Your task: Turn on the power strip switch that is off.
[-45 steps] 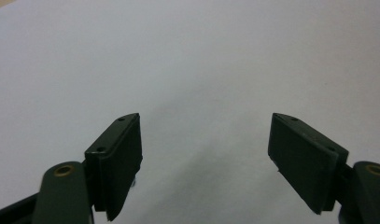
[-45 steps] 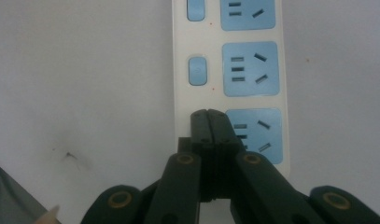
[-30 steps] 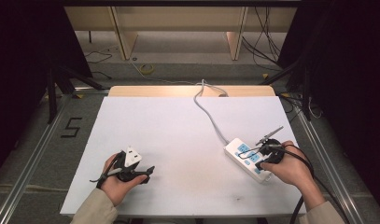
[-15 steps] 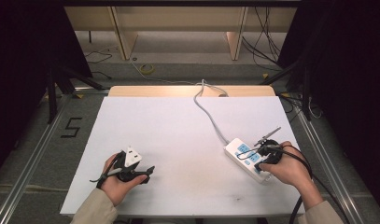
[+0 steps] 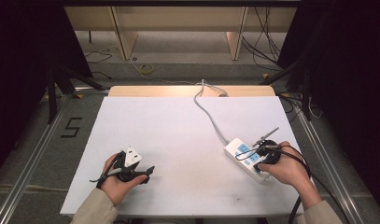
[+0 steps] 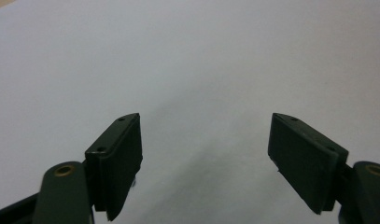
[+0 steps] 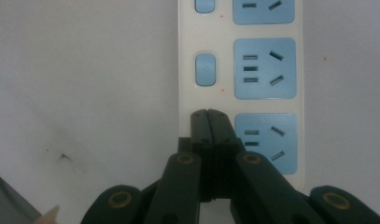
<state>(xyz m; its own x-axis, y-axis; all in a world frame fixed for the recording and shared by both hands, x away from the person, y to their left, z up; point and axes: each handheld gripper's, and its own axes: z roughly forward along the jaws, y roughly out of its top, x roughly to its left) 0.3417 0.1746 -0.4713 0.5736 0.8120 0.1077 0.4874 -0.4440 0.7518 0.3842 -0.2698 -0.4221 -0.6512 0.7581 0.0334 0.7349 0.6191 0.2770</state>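
Note:
A white power strip (image 5: 243, 154) with blue sockets lies at the right of the white table (image 5: 178, 126). Its grey cable (image 5: 210, 115) runs to the back edge. My right gripper (image 5: 258, 151) is over the strip's near end. In the right gripper view it (image 7: 210, 115) is shut with nothing between the jaws. Its tips rest on the strip (image 7: 264, 70) just left of the nearest socket (image 7: 267, 140), in line with the blue switch (image 7: 205, 69) farther up. My left gripper (image 5: 140, 171) is low over the table at the front left. It (image 6: 206, 126) is open above bare white surface.
A wooden strip (image 5: 187, 90) borders the table's far edge, with wooden furniture legs and loose cables on the floor behind. Metal rails run along both sides of the table. A "5" (image 5: 71, 127) is marked on the floor at left.
My right gripper has shifted very slightly over the power strip's near end. The left gripper has not moved.

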